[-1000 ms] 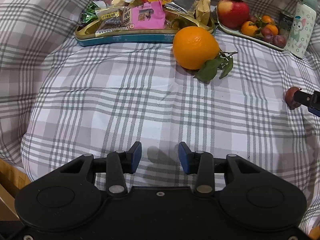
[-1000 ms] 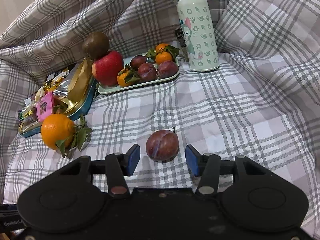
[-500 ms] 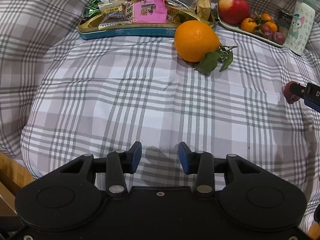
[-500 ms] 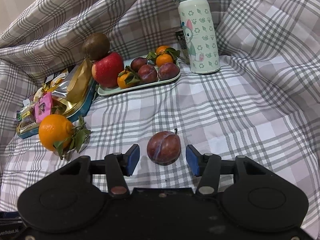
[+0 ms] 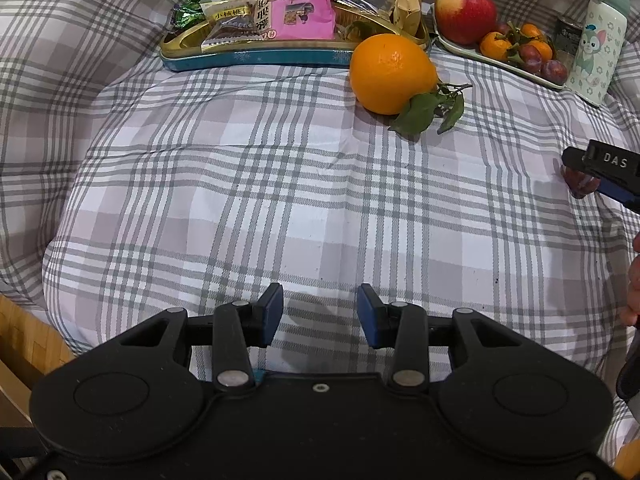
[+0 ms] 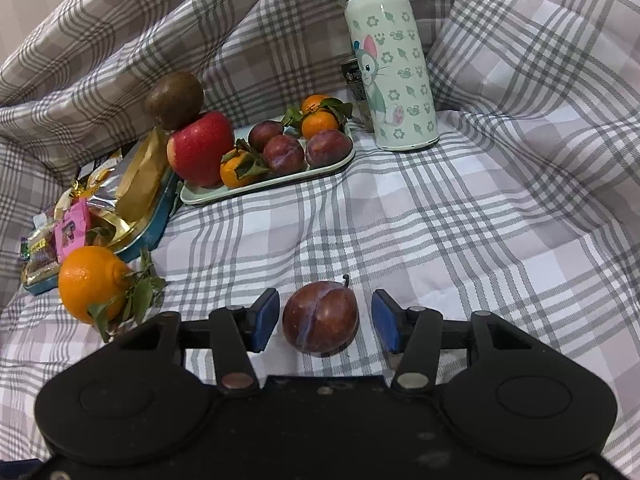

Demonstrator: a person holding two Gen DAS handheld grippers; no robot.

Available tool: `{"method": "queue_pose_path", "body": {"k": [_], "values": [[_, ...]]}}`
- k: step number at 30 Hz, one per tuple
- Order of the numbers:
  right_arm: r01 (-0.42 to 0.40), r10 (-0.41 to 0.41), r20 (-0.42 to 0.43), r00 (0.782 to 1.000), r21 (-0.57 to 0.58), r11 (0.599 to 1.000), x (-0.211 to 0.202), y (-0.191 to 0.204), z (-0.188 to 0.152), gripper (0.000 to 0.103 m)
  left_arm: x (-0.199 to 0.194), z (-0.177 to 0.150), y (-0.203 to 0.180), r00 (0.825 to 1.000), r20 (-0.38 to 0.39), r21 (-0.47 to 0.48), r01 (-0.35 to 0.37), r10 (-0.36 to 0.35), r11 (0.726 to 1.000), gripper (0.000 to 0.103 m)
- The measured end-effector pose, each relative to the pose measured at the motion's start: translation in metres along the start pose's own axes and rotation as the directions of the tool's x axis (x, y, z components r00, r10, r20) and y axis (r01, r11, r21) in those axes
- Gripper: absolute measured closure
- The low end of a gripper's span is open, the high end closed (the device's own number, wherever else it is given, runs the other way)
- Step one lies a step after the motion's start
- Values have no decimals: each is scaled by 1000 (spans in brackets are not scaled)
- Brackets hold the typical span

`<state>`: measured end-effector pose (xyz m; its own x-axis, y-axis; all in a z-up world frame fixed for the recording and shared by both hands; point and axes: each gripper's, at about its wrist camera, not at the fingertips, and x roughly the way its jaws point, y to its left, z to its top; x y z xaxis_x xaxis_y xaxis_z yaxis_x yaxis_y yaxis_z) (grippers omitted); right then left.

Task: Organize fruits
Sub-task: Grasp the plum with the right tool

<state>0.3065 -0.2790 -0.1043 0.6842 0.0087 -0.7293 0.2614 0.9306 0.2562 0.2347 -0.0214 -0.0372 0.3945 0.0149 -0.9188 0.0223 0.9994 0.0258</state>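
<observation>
A dark red plum (image 6: 320,317), short stem up and a pale bloom along its seam, lies on the grey-and-white plaid cloth (image 6: 460,240) between the blue pads of the right tongs (image 6: 325,322), which stand apart from it on both sides. The left tongs (image 5: 320,316) hang narrow and empty over bare cloth. Behind, a pale green tray (image 6: 264,190) holds an apple, plums and tangerines, with a large leafy orange (image 6: 90,282) near a snack tin and a cat-printed flask (image 6: 390,60) beside the tray.

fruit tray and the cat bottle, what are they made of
Fruit tray: probably plastic or melamine, pale green, smooth with a soft sheen and rounded rim. Cat bottle: likely coated metal with a matte printed body and a green plastic-looking flip lid; the look does not settle it.
</observation>
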Motion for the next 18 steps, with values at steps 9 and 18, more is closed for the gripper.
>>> {"method": "queue_pose_path", "body": {"k": [9,18], "values": [[0,2,15,1000,-92,996,4,10,-4,58,-3,1,-4,1000,10,13,0,0,1000,54],[-55,55,-7,998,-181,982,-10,10,-16,60,-6,2,-9,1000,25,25,1,-2,1000,54]]}}
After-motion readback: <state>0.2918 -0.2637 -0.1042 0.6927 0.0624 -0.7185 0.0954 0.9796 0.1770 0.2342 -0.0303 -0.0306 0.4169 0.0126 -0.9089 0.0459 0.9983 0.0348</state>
